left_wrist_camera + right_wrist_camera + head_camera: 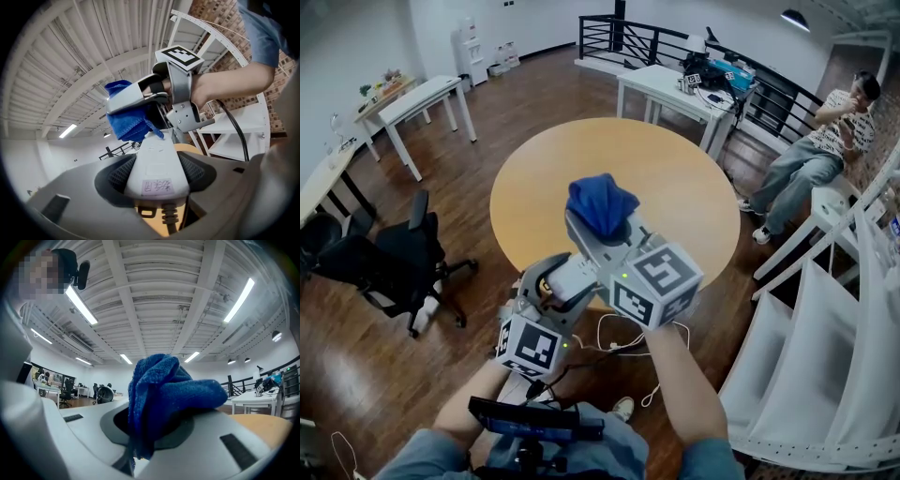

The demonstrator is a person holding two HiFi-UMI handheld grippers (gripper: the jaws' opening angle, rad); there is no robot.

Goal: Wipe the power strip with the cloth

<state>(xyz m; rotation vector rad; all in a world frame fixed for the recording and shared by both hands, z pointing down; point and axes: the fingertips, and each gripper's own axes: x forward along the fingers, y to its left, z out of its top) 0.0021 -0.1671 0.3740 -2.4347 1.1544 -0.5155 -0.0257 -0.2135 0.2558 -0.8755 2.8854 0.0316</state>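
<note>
My left gripper [565, 278] is shut on a white power strip [578, 274], held up in the air above the near edge of the round table. In the left gripper view the power strip [157, 166] sits between the jaws of the left gripper [157, 174], with its cord [169, 218] hanging below. My right gripper [602, 232] is shut on a bunched blue cloth [600, 203]. The blue cloth [124, 118] touches the far end of the strip. It fills the jaws of the right gripper [159, 430] as a blue cloth [164, 390].
A round wooden table [675, 178] stands below and ahead. A black office chair [394, 262] is at the left, white tables [427, 98] farther back, and white shelving [825, 356] at the right. A person [811, 150] sits at the far right. A white cable [614, 342] trails on the floor.
</note>
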